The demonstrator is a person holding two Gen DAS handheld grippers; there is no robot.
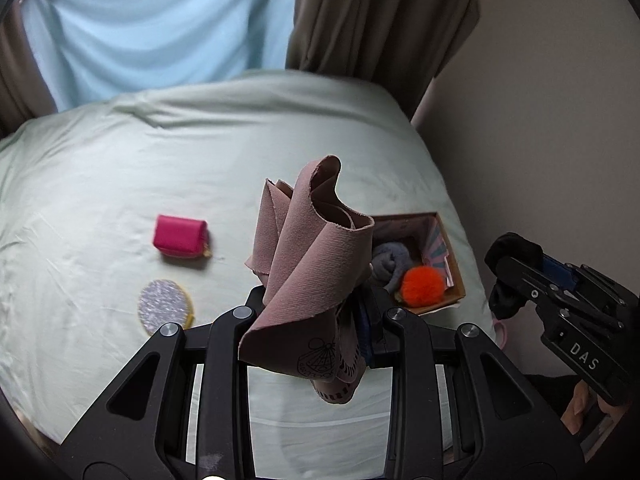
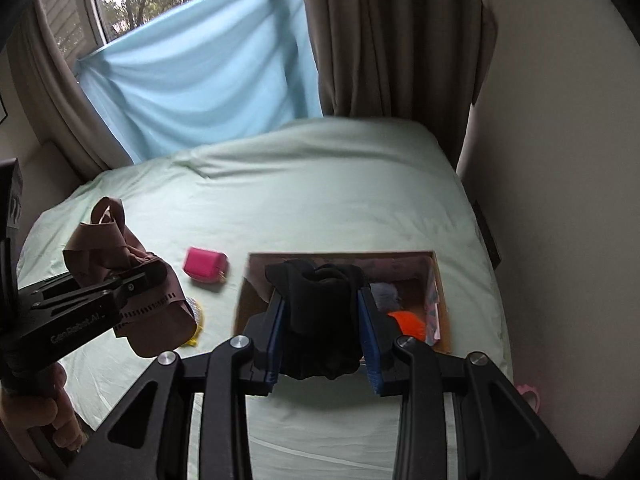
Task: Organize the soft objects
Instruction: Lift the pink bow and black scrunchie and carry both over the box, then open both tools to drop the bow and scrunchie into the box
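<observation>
On the bed (image 2: pixel 320 184), the box (image 2: pixel 440 276) sits at five o'clock, the pompom (image 2: pixel 408 322) and rolled cloth (image 2: pixel 386 294) inside it. The pouch (image 2: pixel 205 265) lies at nine o'clock of the box, the round pad (image 1: pixel 165 306) just at six o'clock of the pouch. Curtains (image 2: pixel 380 40) hang at twelve.
</observation>
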